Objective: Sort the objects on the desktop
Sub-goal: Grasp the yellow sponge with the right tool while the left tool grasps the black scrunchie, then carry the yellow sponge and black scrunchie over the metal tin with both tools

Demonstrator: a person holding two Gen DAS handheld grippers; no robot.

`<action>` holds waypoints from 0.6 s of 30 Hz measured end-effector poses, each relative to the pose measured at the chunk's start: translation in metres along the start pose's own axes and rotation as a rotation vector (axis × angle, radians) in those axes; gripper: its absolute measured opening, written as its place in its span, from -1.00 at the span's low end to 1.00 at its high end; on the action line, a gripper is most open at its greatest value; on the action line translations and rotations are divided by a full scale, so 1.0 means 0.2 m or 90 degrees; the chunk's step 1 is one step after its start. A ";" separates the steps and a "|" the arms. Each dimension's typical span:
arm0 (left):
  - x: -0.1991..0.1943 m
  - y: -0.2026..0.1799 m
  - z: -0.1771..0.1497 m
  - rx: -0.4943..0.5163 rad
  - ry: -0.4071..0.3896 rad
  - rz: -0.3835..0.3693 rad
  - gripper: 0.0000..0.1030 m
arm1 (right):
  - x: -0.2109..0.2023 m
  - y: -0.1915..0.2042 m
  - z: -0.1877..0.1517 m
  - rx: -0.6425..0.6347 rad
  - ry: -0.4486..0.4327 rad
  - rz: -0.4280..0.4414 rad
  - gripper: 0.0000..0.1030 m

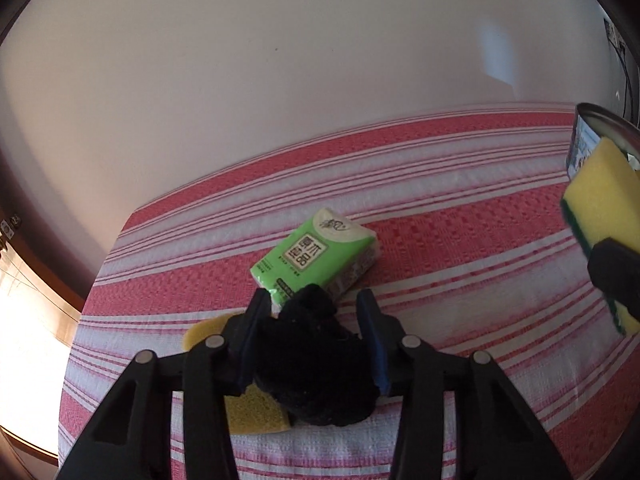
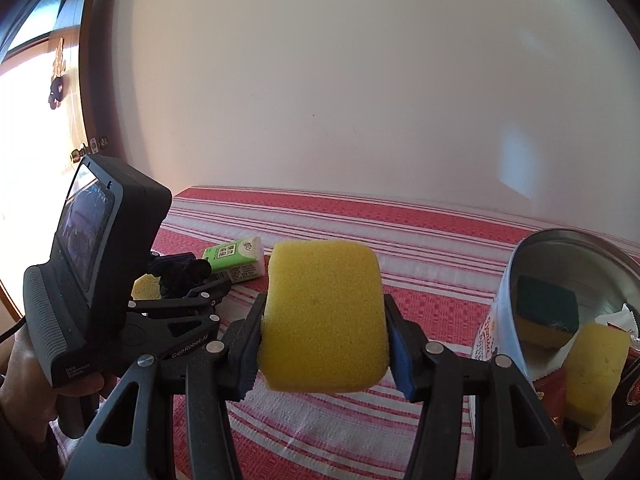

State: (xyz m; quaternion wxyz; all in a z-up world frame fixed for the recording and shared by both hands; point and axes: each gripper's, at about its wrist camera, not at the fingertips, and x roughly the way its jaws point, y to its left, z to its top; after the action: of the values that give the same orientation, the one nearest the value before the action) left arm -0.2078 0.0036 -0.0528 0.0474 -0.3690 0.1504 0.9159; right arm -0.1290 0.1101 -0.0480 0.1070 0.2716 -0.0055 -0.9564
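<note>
My right gripper (image 2: 323,312) is shut on a yellow sponge (image 2: 322,316) with a green back and holds it above the cloth, left of a round metal tin (image 2: 560,248). The sponge also shows at the right edge of the left wrist view (image 1: 604,196). The tin holds another sponge (image 2: 592,376), snack packets and other items. My left gripper (image 1: 314,316) is closed around a crumpled black cloth (image 1: 316,364) that rests on a flat yellow sponge (image 1: 256,412). A green tissue pack (image 1: 316,256) lies just beyond the left fingertips.
A red and white striped tablecloth (image 1: 460,220) covers the table, which stands against a plain white wall (image 1: 280,60). The table's left edge drops off near a bright window (image 2: 28,120). The left hand-held unit with its screen (image 2: 86,224) is left of my right gripper.
</note>
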 end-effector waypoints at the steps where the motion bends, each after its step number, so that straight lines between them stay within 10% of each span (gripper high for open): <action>1: 0.00 0.01 0.00 -0.013 -0.001 -0.019 -0.17 | 0.00 0.00 0.00 0.002 -0.002 -0.002 0.09; 18: -0.40 -0.01 -0.10 -0.193 -0.256 -0.080 -0.18 | -0.21 -0.06 0.02 -0.013 -0.136 -0.026 0.09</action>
State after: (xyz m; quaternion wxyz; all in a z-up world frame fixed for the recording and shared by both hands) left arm -0.1368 0.0010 -0.0115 0.0772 -0.1907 -0.0243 0.9783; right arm -0.0982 0.1309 -0.0235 0.0887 0.1673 -0.0017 -0.9819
